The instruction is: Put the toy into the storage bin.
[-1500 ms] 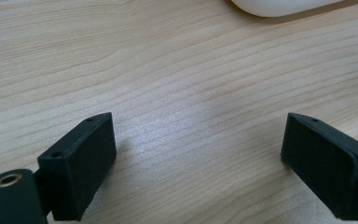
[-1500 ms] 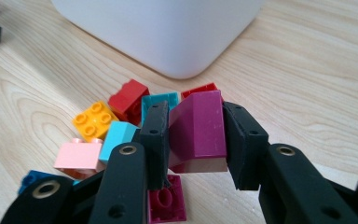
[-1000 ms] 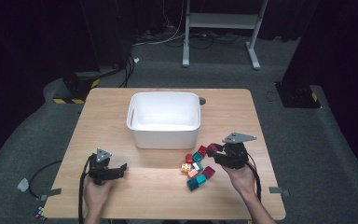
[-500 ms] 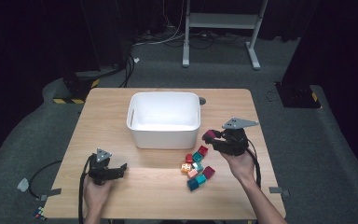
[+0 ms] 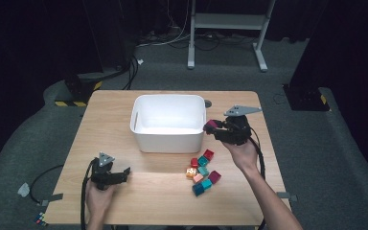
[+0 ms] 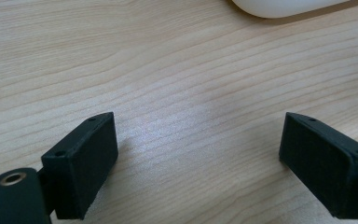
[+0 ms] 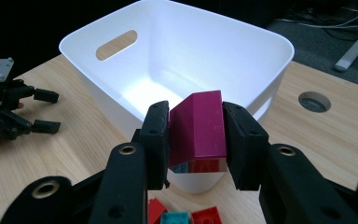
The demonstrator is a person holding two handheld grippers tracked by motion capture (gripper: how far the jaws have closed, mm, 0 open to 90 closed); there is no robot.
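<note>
My right gripper (image 7: 196,135) is shut on a magenta block (image 7: 199,127), held in the air just off the right rim of the white bin (image 7: 186,60). From above, that right gripper (image 5: 214,127) and its magenta block (image 5: 212,125) hang at the bin's (image 5: 168,122) right wall. The bin looks empty inside. A cluster of several small red, teal, pink and orange blocks (image 5: 202,171) lies on the wood in front of the bin. My left gripper (image 5: 123,173) rests open on the table at the front left; its jaws stand wide over bare wood (image 6: 196,121).
The wooden table (image 5: 124,110) has a round cable hole (image 5: 207,103) behind the bin's right corner. Dark floor, cables and a metal stand lie beyond the far edge. In the right gripper view the left gripper (image 7: 39,109) sits farther off on the left.
The right gripper has lifted the magenta block off the pile and carried it up and back toward the bin's right rim. The left gripper has stayed where it was.
</note>
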